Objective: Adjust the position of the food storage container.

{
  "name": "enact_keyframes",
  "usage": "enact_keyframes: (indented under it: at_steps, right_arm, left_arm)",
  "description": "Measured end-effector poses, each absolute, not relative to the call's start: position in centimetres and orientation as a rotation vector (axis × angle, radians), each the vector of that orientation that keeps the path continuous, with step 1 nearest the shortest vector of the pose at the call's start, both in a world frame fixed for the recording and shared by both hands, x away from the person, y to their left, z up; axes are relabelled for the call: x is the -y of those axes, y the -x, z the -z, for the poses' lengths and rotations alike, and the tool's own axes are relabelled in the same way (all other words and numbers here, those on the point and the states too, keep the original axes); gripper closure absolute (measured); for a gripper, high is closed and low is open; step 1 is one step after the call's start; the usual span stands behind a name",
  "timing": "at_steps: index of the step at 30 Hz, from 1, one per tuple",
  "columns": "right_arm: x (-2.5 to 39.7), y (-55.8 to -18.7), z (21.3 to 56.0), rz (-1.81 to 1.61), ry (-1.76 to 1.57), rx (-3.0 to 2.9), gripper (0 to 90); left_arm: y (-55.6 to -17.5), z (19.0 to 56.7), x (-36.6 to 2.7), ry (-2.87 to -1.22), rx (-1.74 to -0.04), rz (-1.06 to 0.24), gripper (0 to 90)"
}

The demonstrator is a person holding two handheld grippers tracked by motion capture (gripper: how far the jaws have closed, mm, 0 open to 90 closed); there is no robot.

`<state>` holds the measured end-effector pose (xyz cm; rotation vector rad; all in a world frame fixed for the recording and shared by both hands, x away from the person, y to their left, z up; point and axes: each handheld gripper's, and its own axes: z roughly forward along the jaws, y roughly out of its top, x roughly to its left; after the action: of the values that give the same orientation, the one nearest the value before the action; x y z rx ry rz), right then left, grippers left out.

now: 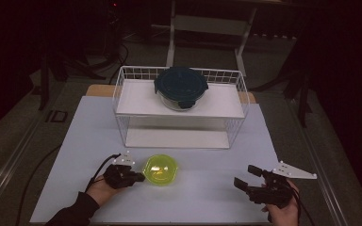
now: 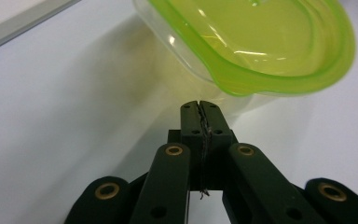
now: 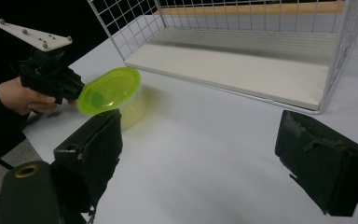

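A white surface (image 1: pixel 207 188) seen from above, in a dim room. In the upper middle of the frame stands a white wire rack (image 1: pixel 181 107) with two white shelves. On its top shelf sits a round glass container with a dark teal lid (image 1: pixel 181 87), clasps folded down.

In the lower middle of the frame, just in front of the rack, a small clear bowl with a yellow-green lid (image 1: pixel 160 169) rests on the surface. The left hand-held gripper (image 1: pixel 139 177), held in a hand with a dark sleeve at the lower left, points right at this bowl, and its tips are right at the bowl's left side. In the left gripper view the two black jaws are pressed together with nothing between them, and their tips sit just below the rim of the green lid (image 2: pixel 261 42), which fills the upper right of that frame; whether they touch the bowl cannot be told.

The right hand-held gripper (image 1: pixel 247 178) is at the lower right of the high view, held low over the surface and well apart from the bowl. In the right gripper view its jaws stand wide apart, with bare surface between them; the bowl (image 3: pixel 110 90) and the left hand-held gripper (image 3: pixel 77 88) appear at the upper left, and the rack's lower shelf (image 3: pixel 242 70) across the top
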<state>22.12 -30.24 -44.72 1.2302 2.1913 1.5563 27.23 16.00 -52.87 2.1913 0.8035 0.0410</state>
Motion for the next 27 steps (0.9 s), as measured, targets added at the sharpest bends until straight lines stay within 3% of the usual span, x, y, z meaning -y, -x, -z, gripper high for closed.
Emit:
enact_keyframes:
  at_steps: [4,14,27]
  right_arm:
    - [30.2,-22.1,44.7,-1.559,-1.229,-2.193,14.3]
    - [30.2,-22.1,44.7,-1.561,-1.232,-2.191,14.3]
    - [30.3,-22.2,44.8,-1.562,-1.241,-2.193,14.5]
  left_arm:
    - [-27.2,53.0,-15.3,-2.189,-0.782,0.005,88.6]
    - [-28.7,53.0,-15.7,-2.182,-0.878,-0.075,88.6]
    - [-28.6,53.2,-13.9,-2.195,-0.856,-0.033,88.7]
